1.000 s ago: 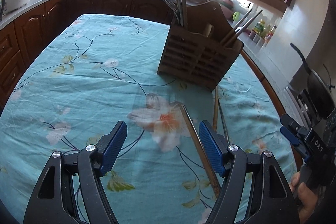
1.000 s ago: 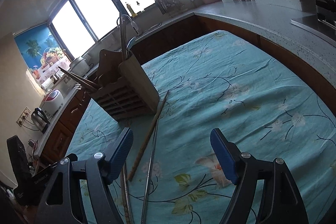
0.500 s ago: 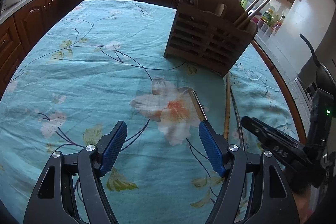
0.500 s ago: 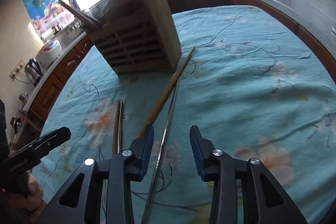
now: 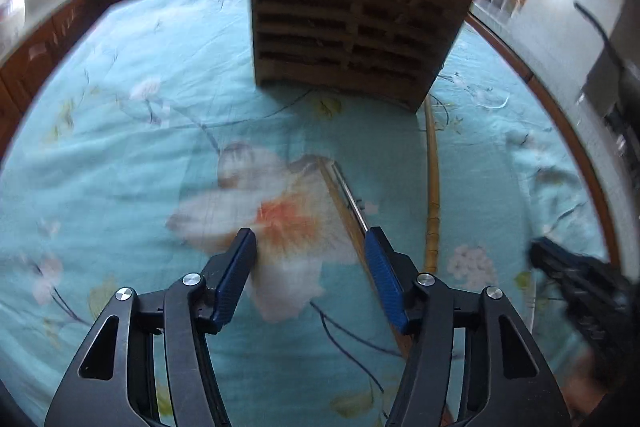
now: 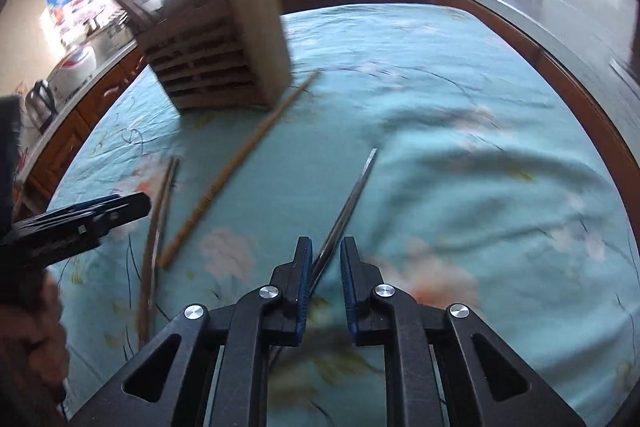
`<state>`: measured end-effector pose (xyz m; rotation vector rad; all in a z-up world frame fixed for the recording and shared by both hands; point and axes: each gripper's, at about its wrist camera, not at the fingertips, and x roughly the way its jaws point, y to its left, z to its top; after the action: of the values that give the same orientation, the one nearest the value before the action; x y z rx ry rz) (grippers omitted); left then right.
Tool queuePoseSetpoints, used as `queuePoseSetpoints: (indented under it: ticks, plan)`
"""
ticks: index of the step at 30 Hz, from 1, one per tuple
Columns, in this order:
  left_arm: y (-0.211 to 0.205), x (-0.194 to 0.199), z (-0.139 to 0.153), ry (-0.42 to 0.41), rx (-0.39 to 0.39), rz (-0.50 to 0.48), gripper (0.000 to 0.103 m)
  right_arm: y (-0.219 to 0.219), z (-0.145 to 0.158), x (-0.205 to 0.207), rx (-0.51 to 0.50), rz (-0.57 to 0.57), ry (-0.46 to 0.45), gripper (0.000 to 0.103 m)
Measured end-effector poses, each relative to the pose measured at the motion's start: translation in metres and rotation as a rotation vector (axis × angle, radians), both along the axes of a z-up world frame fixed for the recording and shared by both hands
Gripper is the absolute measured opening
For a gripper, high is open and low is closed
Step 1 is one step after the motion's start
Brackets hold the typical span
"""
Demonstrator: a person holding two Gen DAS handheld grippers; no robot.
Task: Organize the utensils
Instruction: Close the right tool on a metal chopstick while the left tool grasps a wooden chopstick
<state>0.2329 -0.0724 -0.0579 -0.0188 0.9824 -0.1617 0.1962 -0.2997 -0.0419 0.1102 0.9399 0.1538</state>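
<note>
A slotted wooden utensil holder [image 5: 352, 31] [image 6: 224, 59] stands on the floral teal cloth with chopsticks in it. A long bamboo chopstick [image 5: 432, 179] [image 6: 236, 163] lies in front of it. My right gripper [image 6: 326, 247] is closing around a metal chopstick [image 6: 352, 187]. The chopstick rests against the left pad, and a gap shows at the right pad. My left gripper [image 5: 310, 239] is open and closing low over the cloth. A wooden and a metal chopstick [image 5: 346, 195] [image 6: 160, 211] lie side by side and run under its right finger. Each gripper shows in the other's view [image 6: 136, 205] [image 5: 548, 259].
The table's wooden edge [image 6: 560, 67] curves along the right, with the kitchen counter beyond it. A rice cooker [image 6: 76, 63] and a kettle [image 6: 40, 99] sit on the left counter. A pan handle [image 5: 596, 27] sticks out at the right. A hand [image 6: 32, 327] holds the left gripper.
Both grippers came down toward the cloth and nearer the holder. The right jaws narrowed around the metal chopstick, which swung away from the bamboo one. The left jaws narrowed a little.
</note>
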Motion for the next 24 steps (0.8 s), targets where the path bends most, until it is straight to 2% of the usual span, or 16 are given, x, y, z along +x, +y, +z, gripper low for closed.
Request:
queuePoseSetpoints:
  ticks: [1,3,5,8,12,16,19,20,24]
  plan:
    - [-0.002,0.0,0.0,-0.001,0.012,-0.005,0.057,-0.006,0.001,-0.003,0.005,-0.013,0.001,0.013]
    - [-0.006,-0.002,0.001,-0.012,0.018,-0.035,0.048,-0.013,0.002,-0.008,0.021,-0.025,0.005,0.013]
    - [-0.008,-0.005,0.002,-0.013,0.035,-0.078,0.026,-0.018,0.002,-0.012,0.035,-0.032,0.006,0.013]
    - [-0.015,-0.02,-0.001,-0.034,0.124,-0.172,0.022,-0.018,0.003,-0.011,0.037,-0.033,0.006,0.016]
    - [-0.002,-0.035,-0.001,-0.007,0.103,-0.223,0.019,-0.017,0.004,-0.008,0.044,-0.032,-0.004,0.02]
    - [0.02,-0.033,-0.001,0.026,0.001,-0.169,0.019,-0.02,0.004,0.0,0.051,-0.056,-0.004,0.02]
    - [0.026,-0.026,0.002,0.042,-0.039,-0.111,0.022,-0.024,0.004,0.009,0.044,-0.086,-0.005,0.02]
    - [0.026,-0.022,0.002,0.045,-0.047,-0.095,0.025,-0.026,0.003,0.012,0.048,-0.097,-0.002,0.02]
    - [0.021,-0.008,0.003,0.039,-0.046,-0.058,0.026,-0.031,-0.001,0.027,0.065,-0.123,-0.001,0.02]
